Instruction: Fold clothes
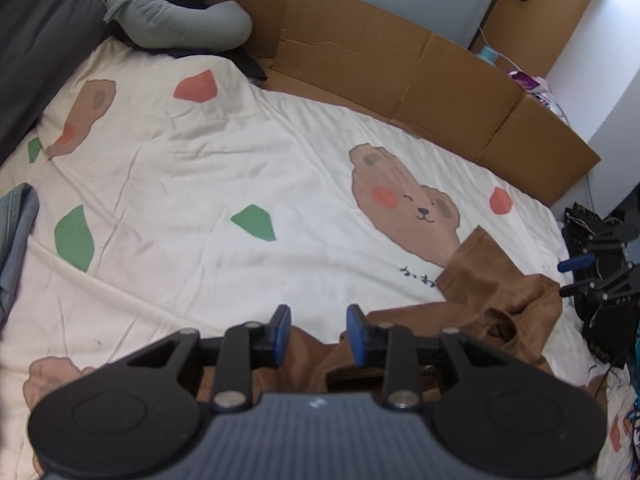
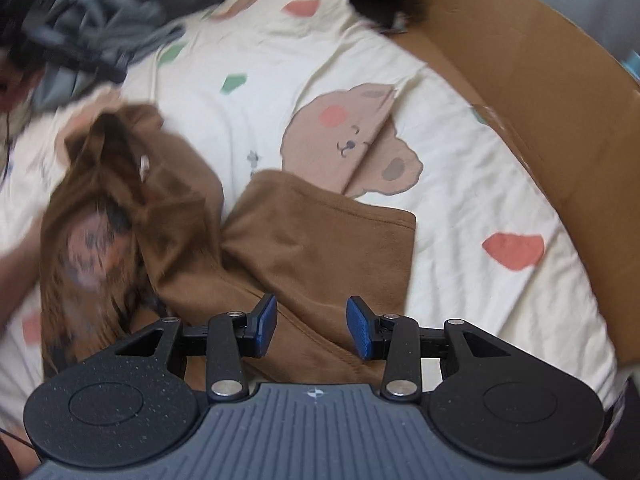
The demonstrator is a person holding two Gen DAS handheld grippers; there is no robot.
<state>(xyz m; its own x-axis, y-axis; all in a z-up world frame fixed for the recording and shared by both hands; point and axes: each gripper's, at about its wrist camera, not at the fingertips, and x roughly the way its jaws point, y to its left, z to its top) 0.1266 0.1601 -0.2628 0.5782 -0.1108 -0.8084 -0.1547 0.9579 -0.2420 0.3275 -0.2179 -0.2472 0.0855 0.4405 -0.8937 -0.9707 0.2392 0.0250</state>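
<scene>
A brown garment (image 2: 304, 236) lies crumpled on the cream bedsheet with bear prints (image 2: 360, 80). My right gripper (image 2: 312, 328) is open just above the garment's near edge, with brown cloth showing between its blue pads and nothing pinched. On the left the garment bunches up, showing a patterned inside (image 2: 92, 248). In the left wrist view the same brown garment (image 1: 492, 296) spreads at the lower right. My left gripper (image 1: 319, 336) is open over its near edge. The right gripper (image 1: 596, 272) appears at the right edge of that view.
A flattened cardboard sheet (image 1: 400, 68) borders the bed's far side. A grey curved pillow (image 1: 180, 20) lies at the head. Folded blue denim (image 1: 16, 240) sits at the left edge. A grey clothes pile (image 2: 96, 28) lies at the upper left. A person's arm (image 2: 16, 256) reaches in from the left.
</scene>
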